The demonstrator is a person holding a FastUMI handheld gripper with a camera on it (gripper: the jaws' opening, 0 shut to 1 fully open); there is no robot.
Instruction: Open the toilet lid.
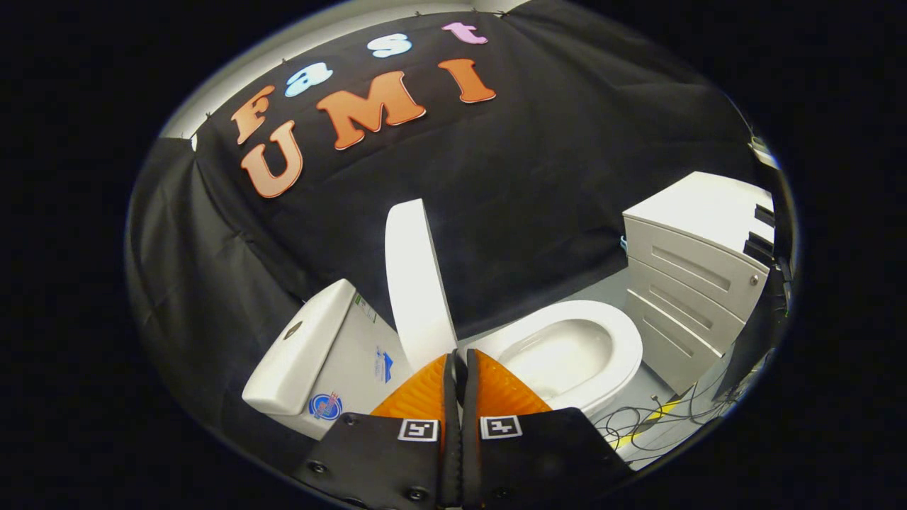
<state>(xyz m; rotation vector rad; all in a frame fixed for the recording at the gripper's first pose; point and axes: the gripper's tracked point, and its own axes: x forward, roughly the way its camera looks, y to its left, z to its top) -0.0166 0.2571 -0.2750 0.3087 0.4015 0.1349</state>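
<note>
A: Already up, by the look of it. Toilet lid (414, 283) stands raised, near upright, leaning slightly toward the tank (312, 354) on the left. Bowl (567, 354) open on the right, seat ring exposed.

B: Gripper?

A: Gripper (459, 361) closed, fingers pressed flat together with barely a seam between them, nothing held. Tips sit just near of the lid's lower edge, close to the hinge end, between tank and bowl. I can't tell whether they touch the lid.

B: Why closed, if it's lifting?

A: My guess: a lid like this gets pushed, not pinched. Shut fingers make one stiff wedge to slide under the rim and carry it up. No grip needed once it pivots on the hinge.

B: Why does the lid stand like that?

A: Likely past its balance point, so it rests back against the tank or is about to. I judge the task near done or done.

B: Surroundings?

A: White drawer cabinet (694, 276) far right, well apart from the bowl. Loose cables (638, 425) on the floor near the bowl's right side. Black cloth wall (538, 177) behind everything.

B: Risk?

A: Lid dropping forward if it isn't fully seated back.
</note>
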